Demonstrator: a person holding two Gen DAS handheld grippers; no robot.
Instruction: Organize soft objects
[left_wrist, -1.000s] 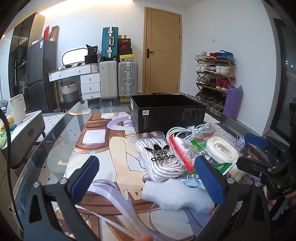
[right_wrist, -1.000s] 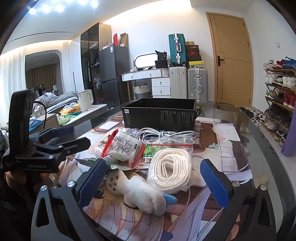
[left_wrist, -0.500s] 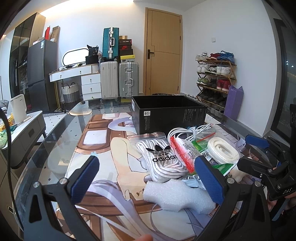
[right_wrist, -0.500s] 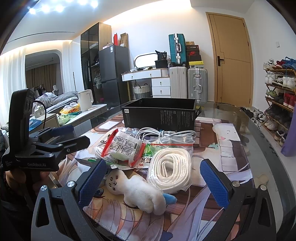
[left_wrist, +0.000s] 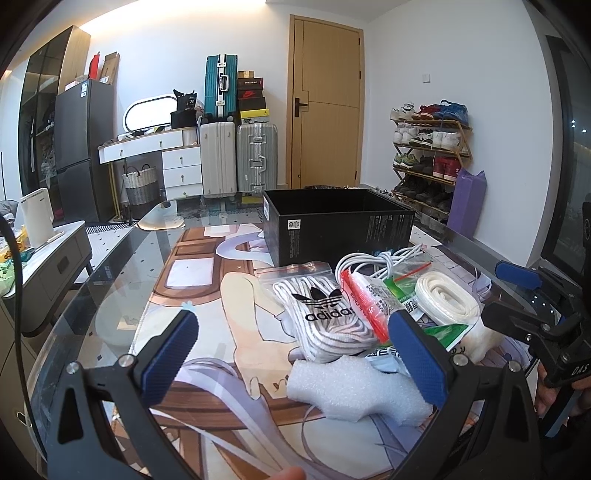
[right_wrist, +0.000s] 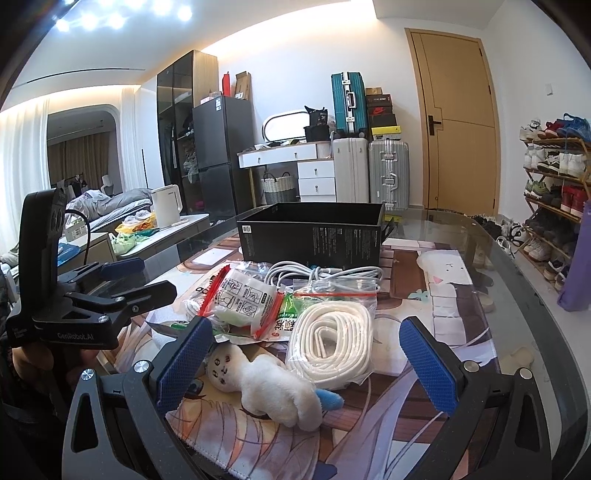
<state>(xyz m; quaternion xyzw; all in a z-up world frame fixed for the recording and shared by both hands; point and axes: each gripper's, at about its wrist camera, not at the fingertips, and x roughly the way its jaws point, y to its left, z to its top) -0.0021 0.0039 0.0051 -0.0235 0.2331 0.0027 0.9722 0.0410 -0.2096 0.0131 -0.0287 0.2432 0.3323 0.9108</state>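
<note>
a: status? both grippers spread wide, nothing held. left gripper (left_wrist: 291, 350) hangs over the foam piece (left_wrist: 351, 387), right gripper (right_wrist: 306, 358) over the plush toy (right_wrist: 266, 384).

b: looks pre-grasp. black box (right_wrist: 314, 236) sits empty at 12 o'clock behind the pile.

a: bagged cord (right_wrist: 332, 343) at 1 o'clock of the plush.

b: next, i'd guess: drop, close on plush, carry to box.
</note>
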